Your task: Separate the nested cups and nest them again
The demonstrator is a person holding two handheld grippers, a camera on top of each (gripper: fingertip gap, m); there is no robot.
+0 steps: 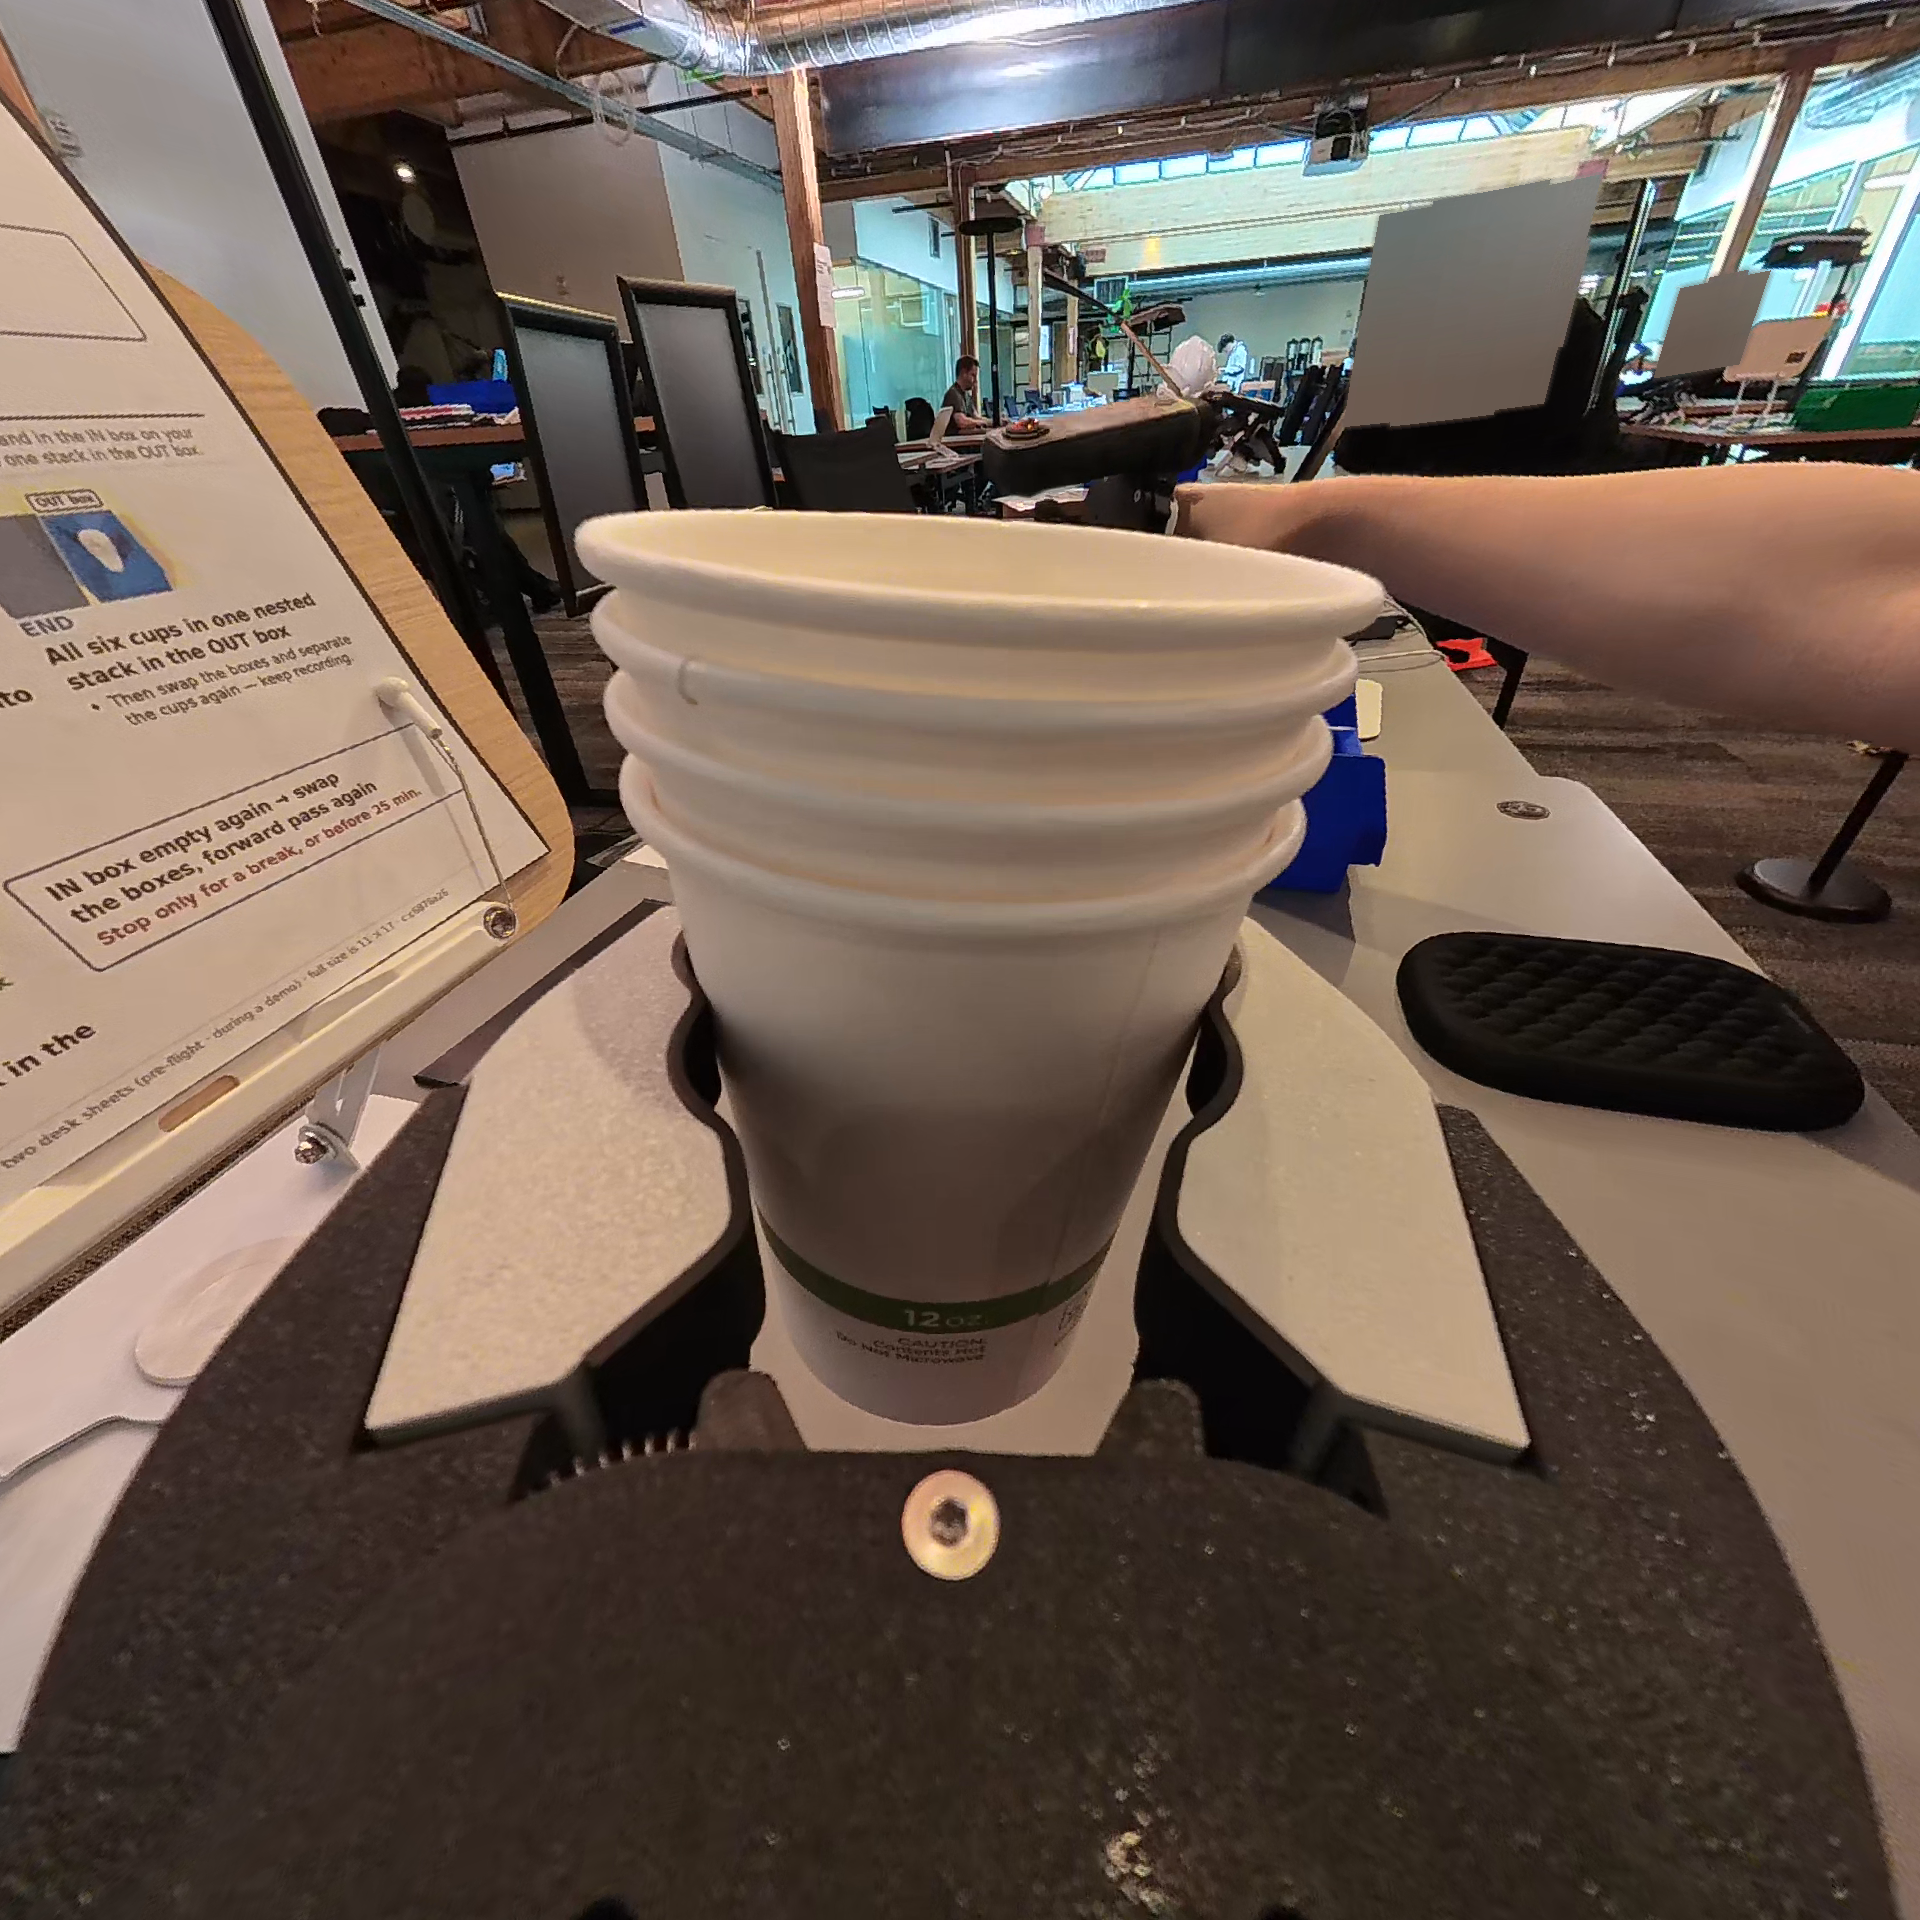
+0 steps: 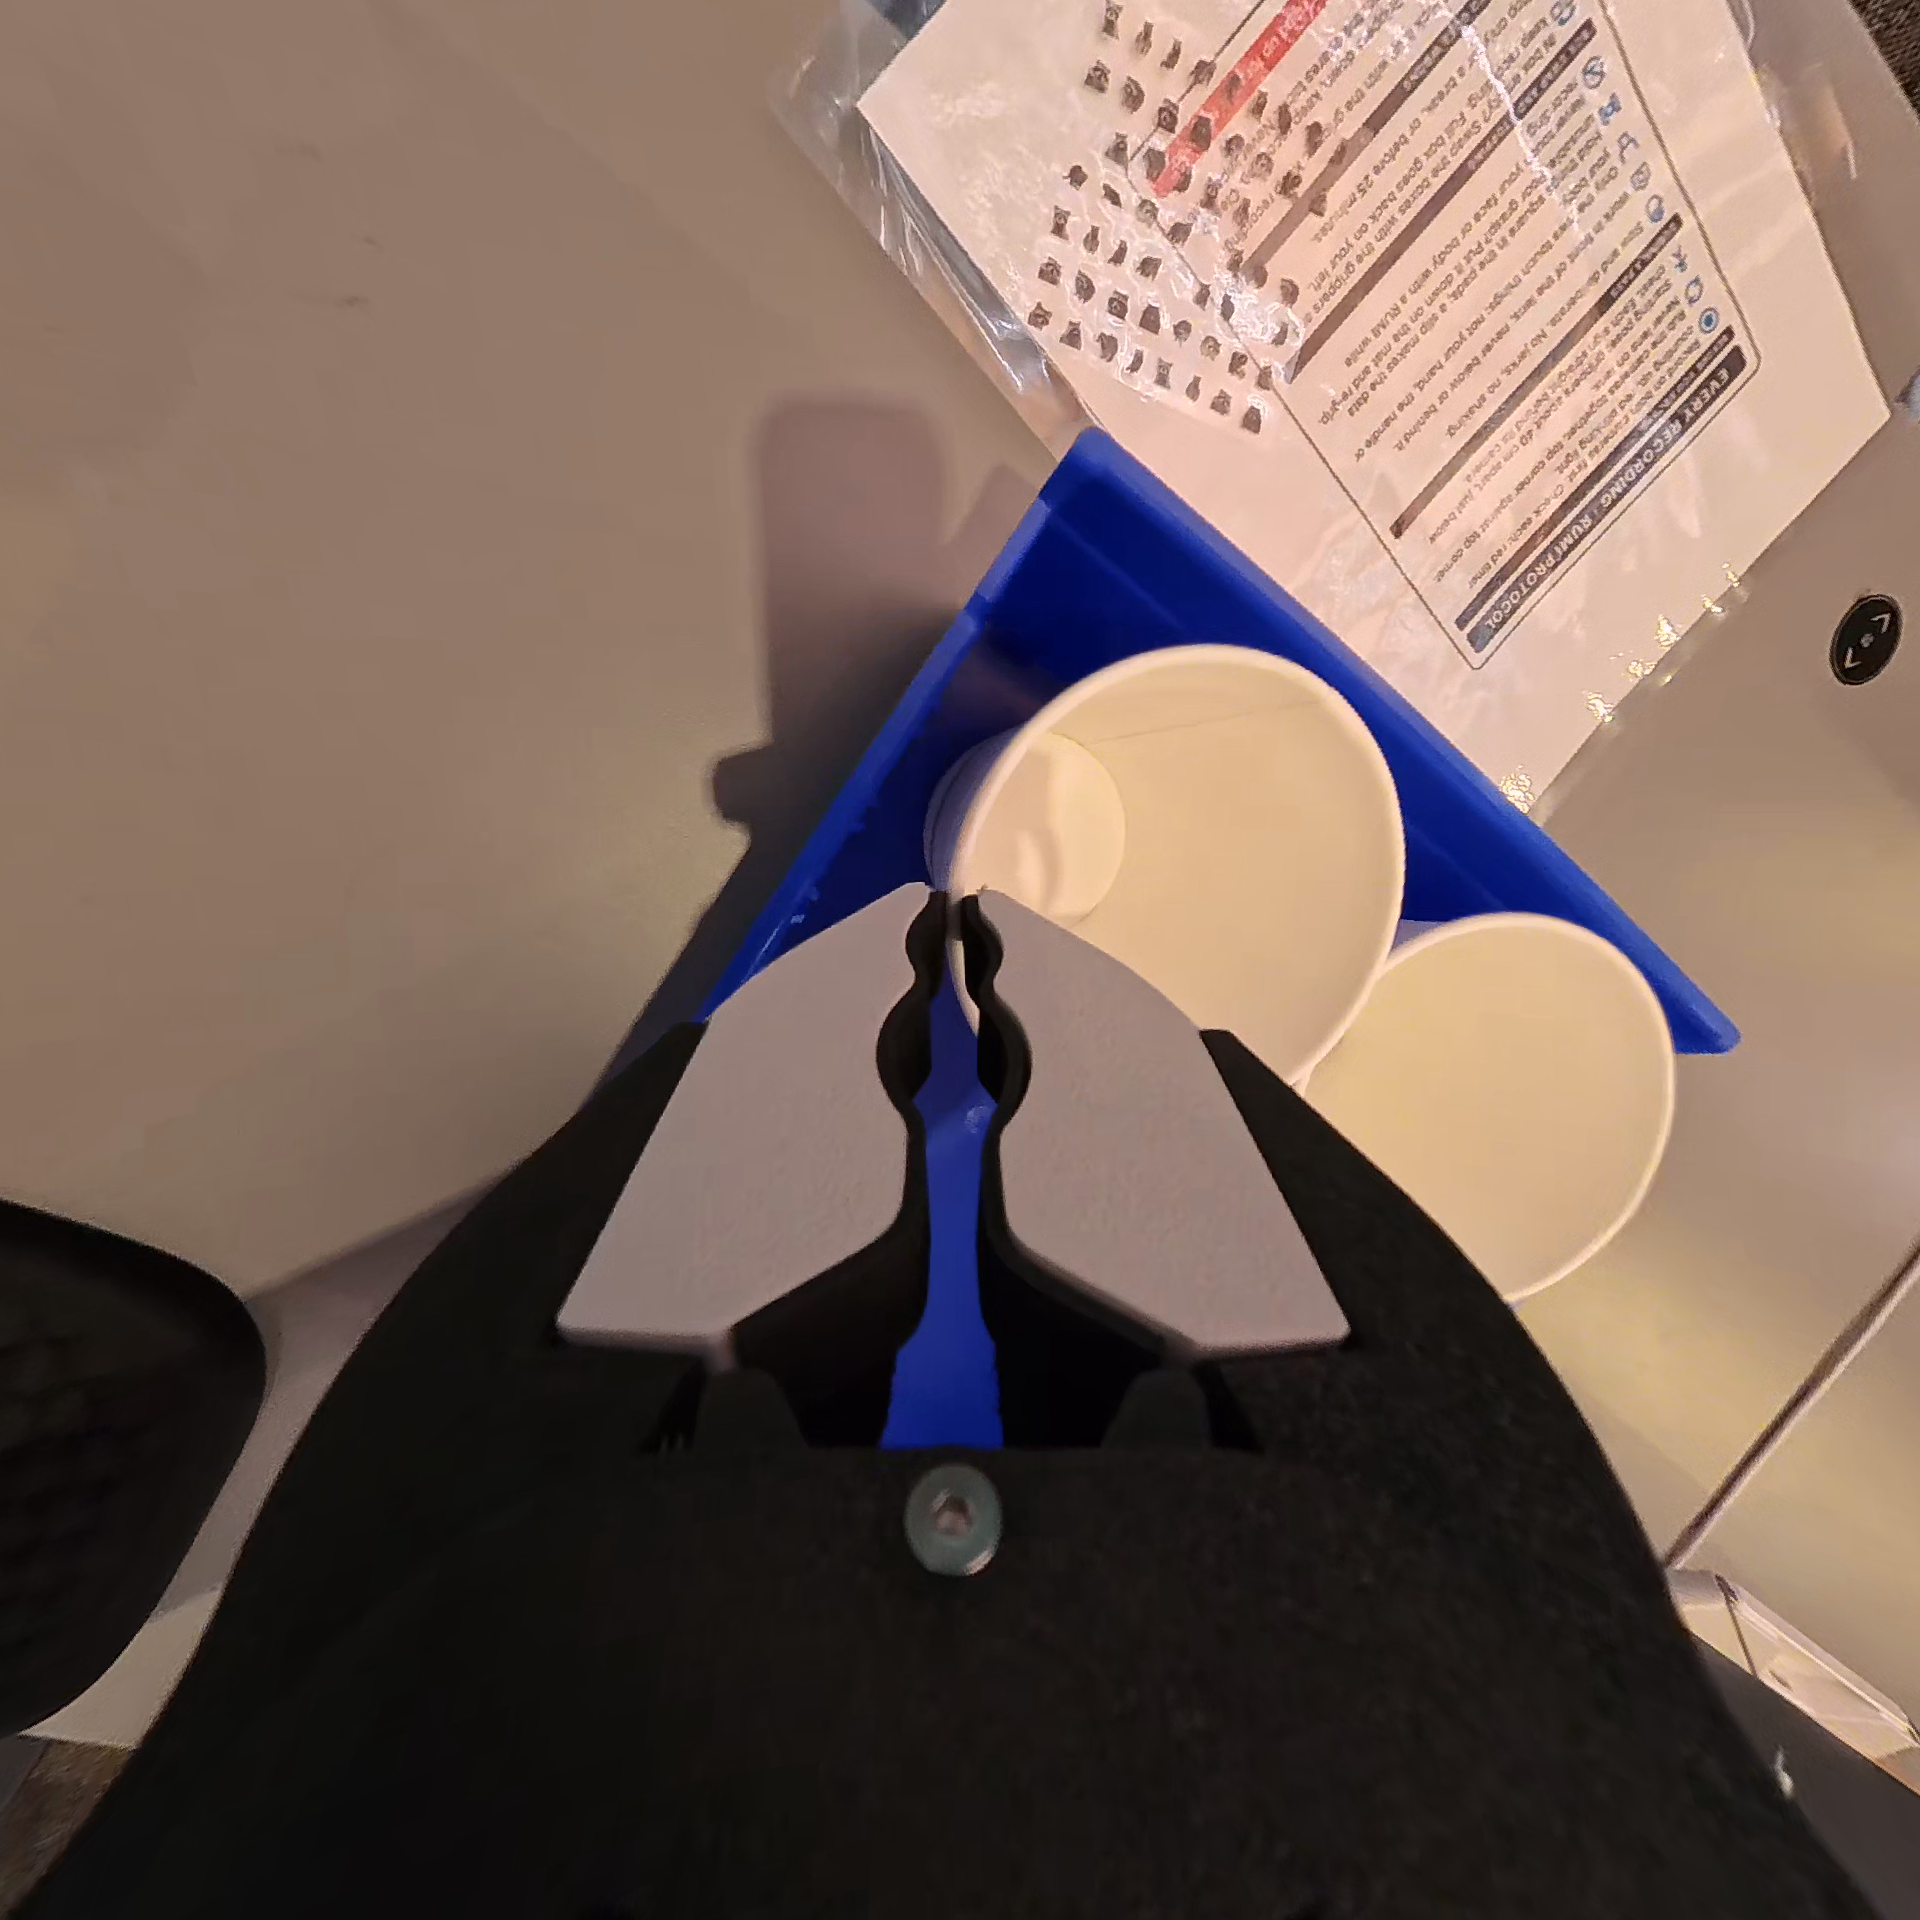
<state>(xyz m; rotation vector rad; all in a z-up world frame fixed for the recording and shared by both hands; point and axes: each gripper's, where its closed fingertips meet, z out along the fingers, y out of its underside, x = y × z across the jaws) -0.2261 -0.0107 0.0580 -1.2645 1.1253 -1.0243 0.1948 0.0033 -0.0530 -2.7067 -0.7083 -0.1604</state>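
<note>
In the left wrist view my left gripper [image 1: 961, 966] is shut on a stack of several nested white paper cups [image 1: 966, 831] and holds it upright by the outermost cup's wall, above the grey table [image 1: 1558, 1299]. In the right wrist view my right gripper [image 2: 956, 904] is shut on the rim of a single white cup [image 2: 1195, 810], which hangs tilted over the blue box [image 2: 1039, 582]. A second white cup [image 2: 1486, 1101] stands in that box beside it. The right gripper [image 1: 1101, 447] and a person's arm [image 1: 1558, 582] show behind the stack.
A black padded rest [image 1: 1621, 1029] lies on the table at right and also shows in the right wrist view [image 2: 94, 1455]. An instruction board on a stand [image 1: 208, 727] is close on the left. A laminated sheet [image 2: 1403, 260] lies beyond the blue box [image 1: 1340, 821].
</note>
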